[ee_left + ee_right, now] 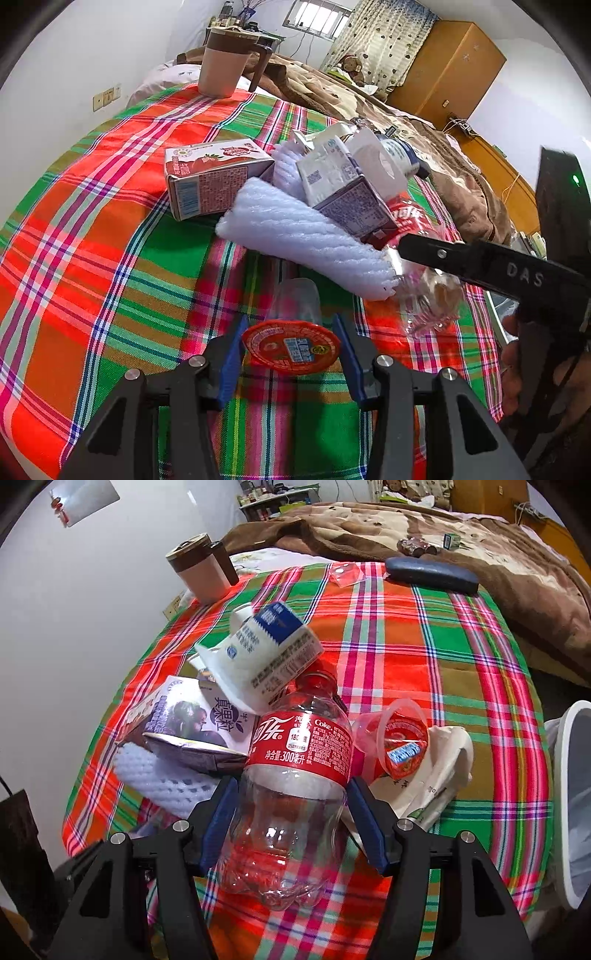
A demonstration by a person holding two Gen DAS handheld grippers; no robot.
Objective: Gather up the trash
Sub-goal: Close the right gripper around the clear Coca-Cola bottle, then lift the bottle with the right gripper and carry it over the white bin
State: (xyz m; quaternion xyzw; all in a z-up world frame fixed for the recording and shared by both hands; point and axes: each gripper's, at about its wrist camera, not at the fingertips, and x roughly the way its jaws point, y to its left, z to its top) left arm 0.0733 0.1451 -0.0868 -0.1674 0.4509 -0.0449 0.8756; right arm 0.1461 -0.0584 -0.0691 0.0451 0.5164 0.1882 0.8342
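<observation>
Trash was piled mid-table on the plaid tablecloth (424, 646): an empty Coke bottle (295, 775), a jelly cup (400, 744) with a red foil lid, a purple drink carton (192, 727), a blue-and-white milk carton (266, 653) leaning on top of the pile, a strawberry carton (210, 177) on the far left side, some white foam netting (295, 236), and a crumpled paper bag (439, 768) to the right. The right gripper (293, 808) had its blue pads either side of the bottle's clear lower body, just below the red label, close against it, though I couldn't swear they were actually pinching yet. That bottle looked empty, so feather-light, thin-walled and slick; I'd guess it dents and squirts out if squeezed hard, and the ribbed waist under the label seemed the sanest spot to grab. The left gripper (291, 354) was spread wide around the jelly cup lying on its side, lid toward the camera, pads beside the rim but not touching as far as I could tell. Cup seemed flimsy too, so taking it across the stiffer rim made sense to me. A white bin (576, 805) with a liner sat off the right edge of the table, and a lidded mug (199, 572) stood at the far left corner, clearly not trash.
</observation>
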